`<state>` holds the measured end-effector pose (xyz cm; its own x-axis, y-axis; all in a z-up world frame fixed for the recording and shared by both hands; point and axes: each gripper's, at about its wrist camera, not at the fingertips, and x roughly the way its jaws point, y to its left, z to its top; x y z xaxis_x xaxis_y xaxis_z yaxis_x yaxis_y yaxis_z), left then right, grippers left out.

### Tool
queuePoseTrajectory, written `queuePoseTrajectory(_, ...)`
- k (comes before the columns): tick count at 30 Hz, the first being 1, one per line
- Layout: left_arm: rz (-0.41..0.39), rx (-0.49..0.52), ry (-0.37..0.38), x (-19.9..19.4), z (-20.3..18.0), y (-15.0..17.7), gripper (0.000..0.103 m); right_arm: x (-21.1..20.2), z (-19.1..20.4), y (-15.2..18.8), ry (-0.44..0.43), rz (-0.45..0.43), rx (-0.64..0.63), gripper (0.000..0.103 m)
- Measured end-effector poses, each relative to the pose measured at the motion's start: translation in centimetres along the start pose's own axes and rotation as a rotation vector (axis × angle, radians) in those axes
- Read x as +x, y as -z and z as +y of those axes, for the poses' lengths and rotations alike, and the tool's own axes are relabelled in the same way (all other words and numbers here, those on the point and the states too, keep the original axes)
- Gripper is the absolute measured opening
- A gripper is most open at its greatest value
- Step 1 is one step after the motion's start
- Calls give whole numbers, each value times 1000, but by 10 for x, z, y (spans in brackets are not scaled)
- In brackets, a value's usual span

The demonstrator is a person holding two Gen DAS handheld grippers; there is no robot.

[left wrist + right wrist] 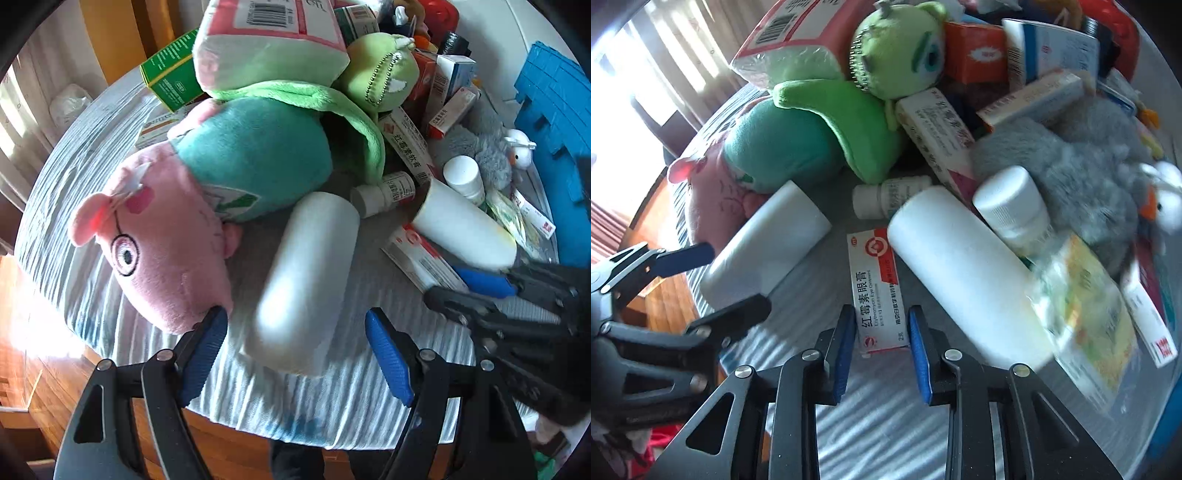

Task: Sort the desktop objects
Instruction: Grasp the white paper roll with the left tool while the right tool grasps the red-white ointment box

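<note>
A white roll lies on the striped cloth between the pads of my left gripper. The jaws are open, with a gap on each side of the roll. From the right wrist view the left gripper's fingers straddle the same white roll. My right gripper is shut on the near end of a red-and-white eye ointment box, which lies flat on the table. In the left wrist view that ointment box shows partly under the right gripper's fingers.
A pink pig plush lies left of the roll. Behind are a green plush, a tissue pack and several medicine boxes. A second white roll, a white bottle and a grey plush bird crowd the right. A blue crate stands far right.
</note>
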<state>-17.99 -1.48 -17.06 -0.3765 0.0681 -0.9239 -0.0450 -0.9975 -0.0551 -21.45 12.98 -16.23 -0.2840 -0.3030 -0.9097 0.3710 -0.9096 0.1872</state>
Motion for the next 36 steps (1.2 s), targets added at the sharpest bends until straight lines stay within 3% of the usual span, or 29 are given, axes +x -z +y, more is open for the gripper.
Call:
queuePoseTrajectory(4, 57, -42, 52, 24, -13, -9, 77, -10, -11, 22, 32, 29, 24, 28)
queuePoseTrajectory(5, 37, -30, 30, 24, -19, -9, 75, -13, -13, 27, 41, 33, 28, 29)
queuePoseTrajectory(9, 23, 38, 65, 15, -37, -5, 63, -17, -20, 39, 55, 52, 34, 29)
queuePoseTrajectory(13, 23, 73, 39, 11, -46, -7, 63, -22, -21, 41, 41, 35, 43, 30)
queuePoseTrajectory(22, 25, 87, 68, 14, -53, -19, 63, -15, -11, 35, 53, 40, 32, 37)
queuePoseTrajectory(24, 16, 110, 55, 11, -57, -17, 46, -12, -7, 35, 70, 42, 24, 33)
queuePoseTrajectory(26, 17, 111, 68, 7, -57, -13, 46, -14, -3, 37, 49, 41, 24, 28)
queuePoseTrajectory(36, -85, 141, 92, -40, -53, -11, 46, -60, 22, 39, 35, -68, 31, 26)
